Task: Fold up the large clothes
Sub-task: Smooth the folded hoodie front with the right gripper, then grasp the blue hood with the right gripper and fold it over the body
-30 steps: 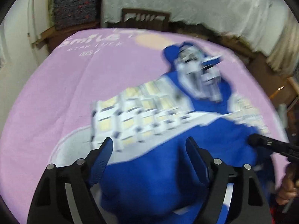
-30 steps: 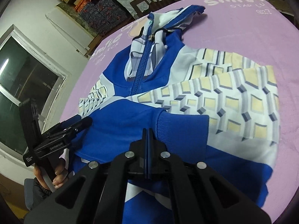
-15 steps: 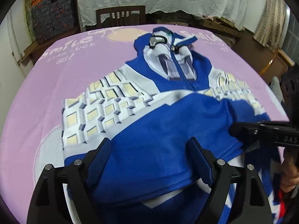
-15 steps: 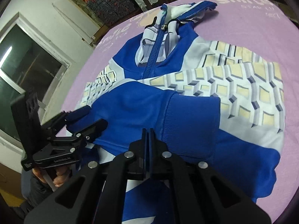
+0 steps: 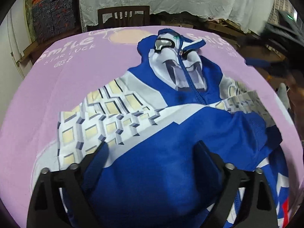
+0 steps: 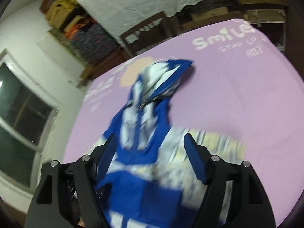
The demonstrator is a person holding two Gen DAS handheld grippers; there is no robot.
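Note:
A blue, white and yellow patterned zip jacket (image 5: 171,117) lies on the pink-covered table (image 5: 57,79), collar at the far side, both sleeves folded across the body. My left gripper (image 5: 152,152) is open and empty, its fingers just above the blue sleeve near the hem. In the right wrist view the jacket (image 6: 140,129) is motion-blurred. My right gripper (image 6: 150,142) is open and empty, raised above the jacket's lower part. In the left wrist view the right gripper shows only as a dark blur at the right edge.
The pink cover carries white "Smile" lettering (image 5: 66,45). A dark wooden chair (image 5: 123,17) stands behind the table, below a white cloth-draped wall. Patterned boxes (image 5: 53,19) are stacked at the back left. A window (image 6: 19,117) is at the left in the right wrist view.
My right gripper has opened, let go of the blue sleeve cuff and lifted away fast. My left gripper has stayed open and swung to face the jacket square on.

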